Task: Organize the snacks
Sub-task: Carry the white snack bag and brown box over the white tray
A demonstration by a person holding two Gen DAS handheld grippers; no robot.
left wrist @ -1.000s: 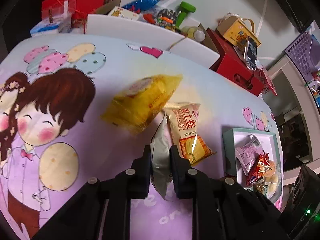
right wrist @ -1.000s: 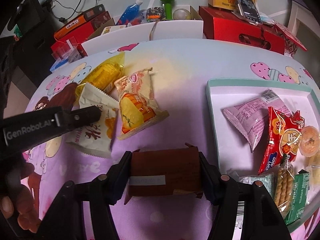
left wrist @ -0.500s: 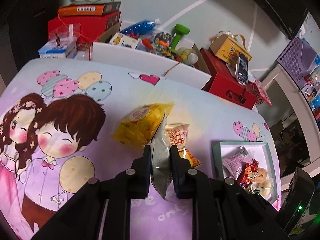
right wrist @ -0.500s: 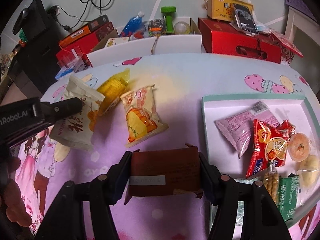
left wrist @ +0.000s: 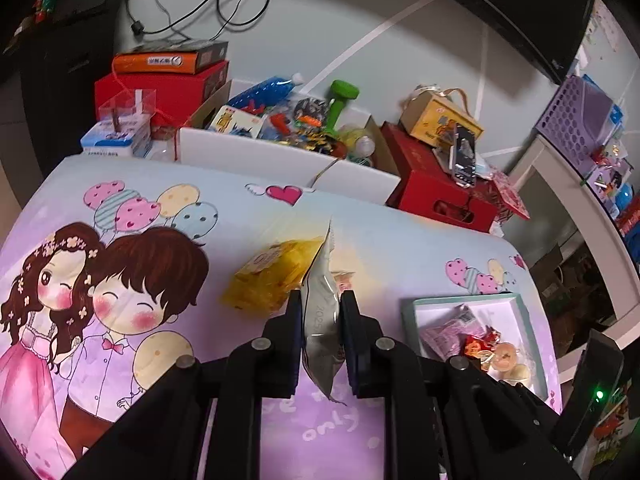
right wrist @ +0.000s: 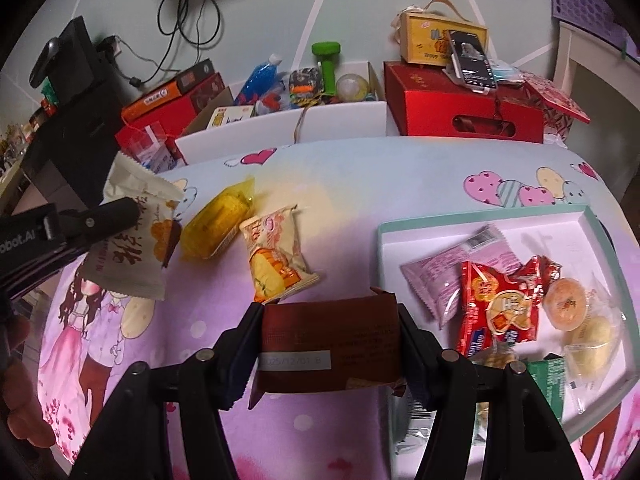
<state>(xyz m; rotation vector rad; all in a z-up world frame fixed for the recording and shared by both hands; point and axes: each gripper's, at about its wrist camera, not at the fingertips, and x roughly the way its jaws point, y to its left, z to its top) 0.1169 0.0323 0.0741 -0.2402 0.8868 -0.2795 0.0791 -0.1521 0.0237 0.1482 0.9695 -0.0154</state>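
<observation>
My left gripper [left wrist: 320,316] is shut on a white snack packet [left wrist: 322,304], held edge-on above the cartoon tablecloth; the right wrist view shows that packet [right wrist: 132,240] lifted at the far left. My right gripper [right wrist: 330,340] is shut on a dark red-brown snack bar [right wrist: 332,344], held flat between its pads. Lying on the cloth are a yellow packet [right wrist: 218,220] and an orange-and-cream cake packet [right wrist: 276,256]. A teal-rimmed white tray [right wrist: 472,216] at the right holds several snacks, among them a pink packet [right wrist: 444,272] and a red packet [right wrist: 496,304].
Behind the table stand white boxes of toys [right wrist: 304,120], a red box [right wrist: 460,104] with a yellow box and phone on top, and stacked red and orange boxes [right wrist: 168,104]. A person's hand [right wrist: 20,400] shows at the lower left. The table's edge curves near the tray.
Both grippers have risen with their snacks. The white packet has come up off the cloth, away from the yellow and orange packets. The table looks smaller and farther in both views.
</observation>
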